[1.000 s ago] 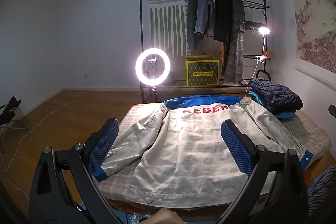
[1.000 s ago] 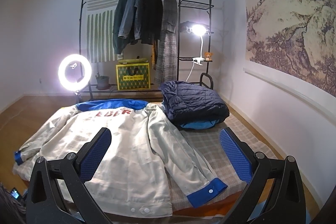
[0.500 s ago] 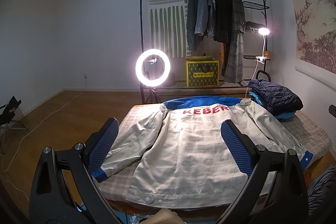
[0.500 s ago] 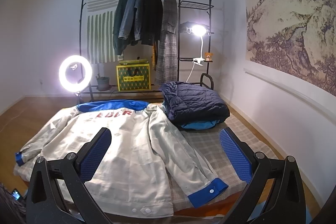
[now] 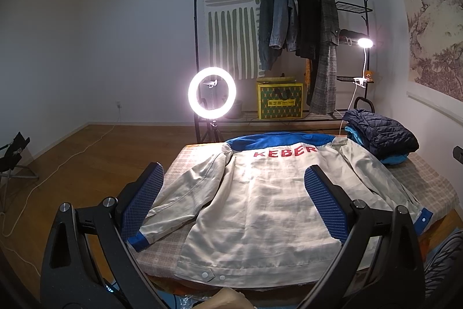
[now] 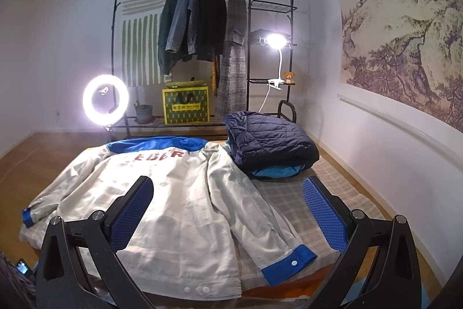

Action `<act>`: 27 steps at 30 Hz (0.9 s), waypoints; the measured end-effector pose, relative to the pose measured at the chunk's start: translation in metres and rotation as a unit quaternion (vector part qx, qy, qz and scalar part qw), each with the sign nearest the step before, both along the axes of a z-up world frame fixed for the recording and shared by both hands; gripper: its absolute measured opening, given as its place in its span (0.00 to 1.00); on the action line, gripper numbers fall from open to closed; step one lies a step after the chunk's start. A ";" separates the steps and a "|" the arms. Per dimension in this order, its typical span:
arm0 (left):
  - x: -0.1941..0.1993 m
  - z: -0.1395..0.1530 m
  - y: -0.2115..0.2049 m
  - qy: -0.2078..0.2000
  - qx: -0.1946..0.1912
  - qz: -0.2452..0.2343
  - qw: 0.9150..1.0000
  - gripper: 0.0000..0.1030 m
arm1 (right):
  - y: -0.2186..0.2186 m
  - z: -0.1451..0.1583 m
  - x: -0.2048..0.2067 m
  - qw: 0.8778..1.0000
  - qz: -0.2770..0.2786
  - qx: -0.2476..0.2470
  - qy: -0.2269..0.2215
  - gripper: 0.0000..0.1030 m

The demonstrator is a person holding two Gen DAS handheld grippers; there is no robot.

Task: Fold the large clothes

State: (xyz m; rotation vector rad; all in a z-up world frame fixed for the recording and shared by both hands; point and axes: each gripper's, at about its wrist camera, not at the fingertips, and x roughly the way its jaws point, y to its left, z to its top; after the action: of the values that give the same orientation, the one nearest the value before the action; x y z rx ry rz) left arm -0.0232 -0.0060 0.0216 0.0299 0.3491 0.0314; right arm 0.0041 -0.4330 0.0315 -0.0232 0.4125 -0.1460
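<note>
**Jacket flat on the surface, both my grippers hanging clear**

At the left of the left wrist view a cable (image 5: 58, 167) trails over the wood floor. My left gripper (image 5: 233, 193) fills the lower frame, jaws wide apart and holding nothing, its blue pads (image 5: 143, 200) above the near edge of the surface (image 5: 162, 249). Between them, at centre frame, lies the jacket (image 5: 269, 204), spread flat and back side up, blue collar toward the far end, red lettering just below the collar, both sleeves angled outward with blue cuffs. Behind it, at mid-left, glows a ring light (image 5: 212, 92), then a rack (image 5: 289, 48) of hanging coats with a yellow box (image 5: 280, 101) on its lower shelf. At the right, a folded navy coat (image 5: 379, 133) sits on the surface's far corner, just beside the jacket's shoulder.

In the right wrist view the jacket (image 6: 162, 193) takes the left and centre. My right gripper (image 6: 227, 212) hangs at the bottom, jaws likewise spread and empty, one pad over the jacket's back, the other over bare checked cloth. A lamp (image 6: 275, 40) shines upper centre; a mural (image 6: 405, 45) covers the right wall.
</note>
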 end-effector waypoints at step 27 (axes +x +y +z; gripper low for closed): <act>0.085 -0.040 0.089 0.059 -0.005 0.070 0.996 0.96 | 0.037 -0.026 0.051 0.999 0.052 0.003 0.013 0.99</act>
State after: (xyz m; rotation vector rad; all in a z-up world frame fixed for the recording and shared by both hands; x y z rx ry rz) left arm 0.0614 0.0830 -0.0183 -0.0023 0.4690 0.1671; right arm 0.0549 -0.3965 0.0051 -0.0410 0.4374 -0.0422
